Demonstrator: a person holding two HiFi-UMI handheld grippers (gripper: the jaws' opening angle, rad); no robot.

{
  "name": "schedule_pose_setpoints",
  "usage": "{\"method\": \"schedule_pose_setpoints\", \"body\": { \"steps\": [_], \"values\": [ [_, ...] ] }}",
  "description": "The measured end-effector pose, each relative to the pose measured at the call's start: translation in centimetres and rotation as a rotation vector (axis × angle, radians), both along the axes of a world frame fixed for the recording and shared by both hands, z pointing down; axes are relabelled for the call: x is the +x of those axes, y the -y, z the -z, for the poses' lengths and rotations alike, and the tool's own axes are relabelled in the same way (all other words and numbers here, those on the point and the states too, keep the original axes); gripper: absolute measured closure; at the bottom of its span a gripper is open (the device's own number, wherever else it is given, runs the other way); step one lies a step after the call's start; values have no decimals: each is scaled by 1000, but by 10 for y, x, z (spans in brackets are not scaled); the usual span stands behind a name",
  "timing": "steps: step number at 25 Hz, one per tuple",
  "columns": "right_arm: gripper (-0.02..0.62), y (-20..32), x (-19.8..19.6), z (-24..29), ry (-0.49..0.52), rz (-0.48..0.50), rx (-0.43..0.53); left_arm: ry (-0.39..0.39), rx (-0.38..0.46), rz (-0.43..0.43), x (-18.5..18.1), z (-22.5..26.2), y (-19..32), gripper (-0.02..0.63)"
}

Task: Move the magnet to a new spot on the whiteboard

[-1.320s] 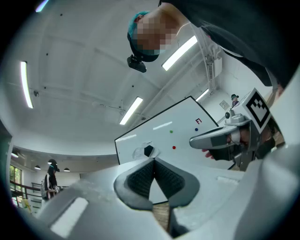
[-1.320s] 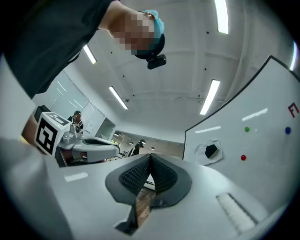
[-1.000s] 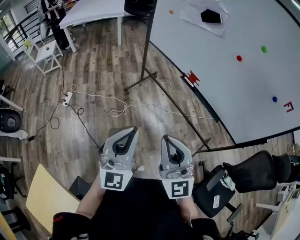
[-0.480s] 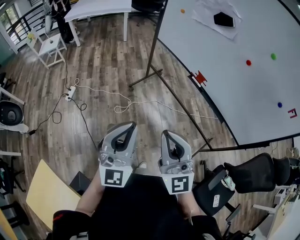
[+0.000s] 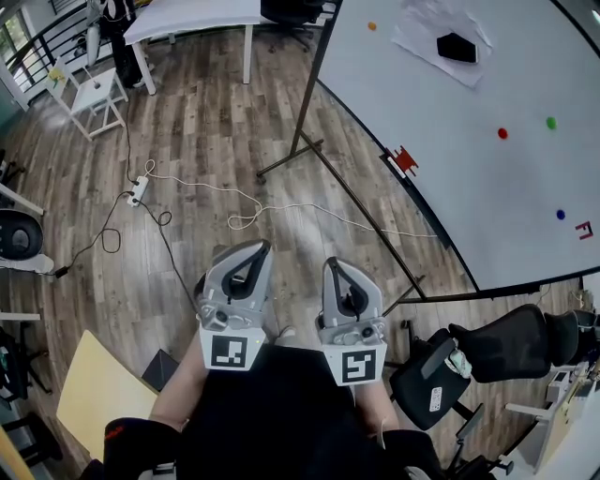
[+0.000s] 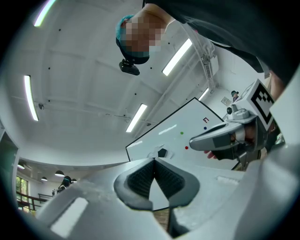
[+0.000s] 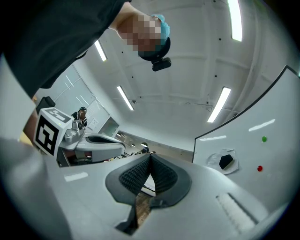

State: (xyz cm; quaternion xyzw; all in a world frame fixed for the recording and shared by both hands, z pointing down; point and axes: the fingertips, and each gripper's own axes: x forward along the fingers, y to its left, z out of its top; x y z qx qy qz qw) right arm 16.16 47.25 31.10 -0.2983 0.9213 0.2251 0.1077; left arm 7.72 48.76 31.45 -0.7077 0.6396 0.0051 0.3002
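Note:
The whiteboard (image 5: 469,187) stands on a floor frame at the right of the head view. On it are an orange magnet (image 5: 371,25), a red magnet (image 5: 502,133), a green magnet (image 5: 550,122) and a blue magnet (image 5: 561,214). My left gripper (image 5: 256,253) and right gripper (image 5: 334,277) are held side by side close to my body, well short of the board. Both are shut with nothing between the pads. The left gripper view shows its jaws (image 6: 153,161) meeting, with the red magnet (image 6: 186,147) far beyond. In the right gripper view the jaws (image 7: 150,157) also meet.
A black eraser (image 5: 457,47) sits on a sheet of paper on the board, and a red clip (image 5: 403,159) on its lower edge. Cables and a power strip (image 5: 138,193) lie on the wood floor. A black office chair (image 5: 506,347) stands at right, a white table (image 5: 187,19) beyond.
The board and floor have drifted slightly across the head view as I move along. Both grippers stay shut and side by side in front of me.

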Motion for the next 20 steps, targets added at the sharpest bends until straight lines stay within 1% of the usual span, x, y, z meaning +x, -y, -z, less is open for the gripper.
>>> {"method": "schedule_pose_setpoints", "body": {
  "steps": [5, 10, 14, 20],
  "values": [
    [595, -1, -25, -3, -13, -30, 26, -6, -2, -23, -23, -4, 3, 606],
    [595, -4, -46, -8, -30, -56, 19, -8, -3, -47, -43, -9, -1, 606],
    [595, 2, -53, -10, -23, -81, -4, -15, -8, -53, -55, -12, 1, 606],
    [595, 6, -67, -7, -16, -82, 5, -21, -13, -62, -69, -16, 6, 606]
  ]
}}
